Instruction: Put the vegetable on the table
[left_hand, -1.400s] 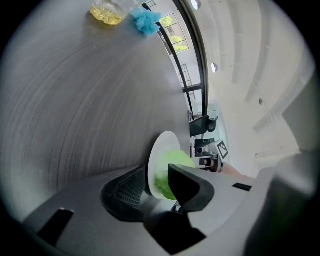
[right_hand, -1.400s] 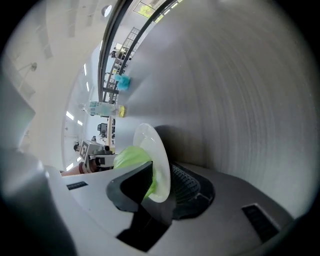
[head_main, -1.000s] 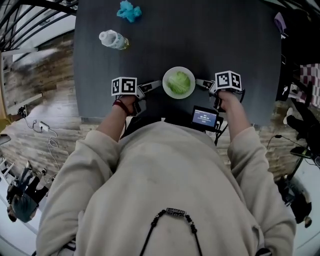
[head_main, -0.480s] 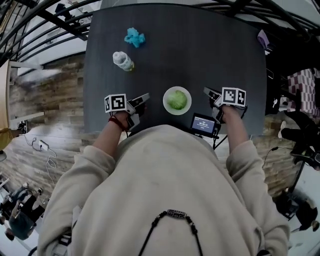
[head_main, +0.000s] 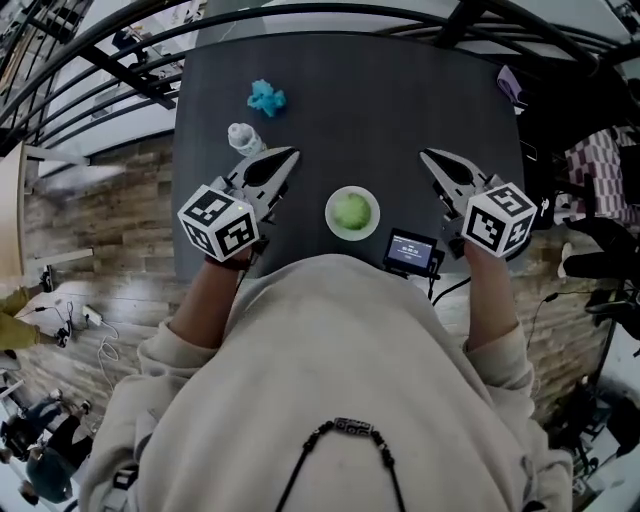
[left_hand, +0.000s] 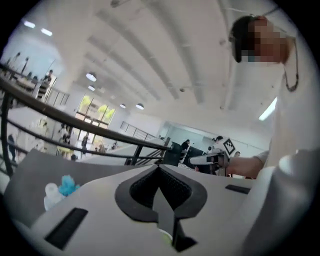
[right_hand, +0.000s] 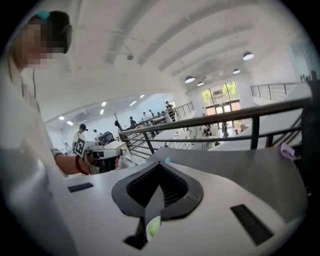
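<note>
A green leafy vegetable (head_main: 351, 210) lies in a small white bowl (head_main: 331, 222) on the dark table (head_main: 380, 110), near its front edge. My left gripper (head_main: 291, 154) hovers above the table to the left of the bowl, shut and empty. To the bowl's right, my right gripper (head_main: 424, 154) hangs at about the same height; its jaws have just closed on nothing. Both point away from me. The left gripper view shows shut jaws (left_hand: 160, 166). In the right gripper view the jaws (right_hand: 160, 164) meet, with a sliver of the vegetable (right_hand: 153, 227) below.
A clear plastic bottle (head_main: 243, 138) lies at the table's left, and a blue crumpled thing (head_main: 266, 97) sits beyond it. A small screen device (head_main: 410, 251) stands at the front edge beside the bowl. A purple item (head_main: 508, 85) rests at the far right corner. Railings surround the table.
Both grippers have left the bowl's sides, risen well above the table and spread apart. The bowl with the vegetable stays where it was.
</note>
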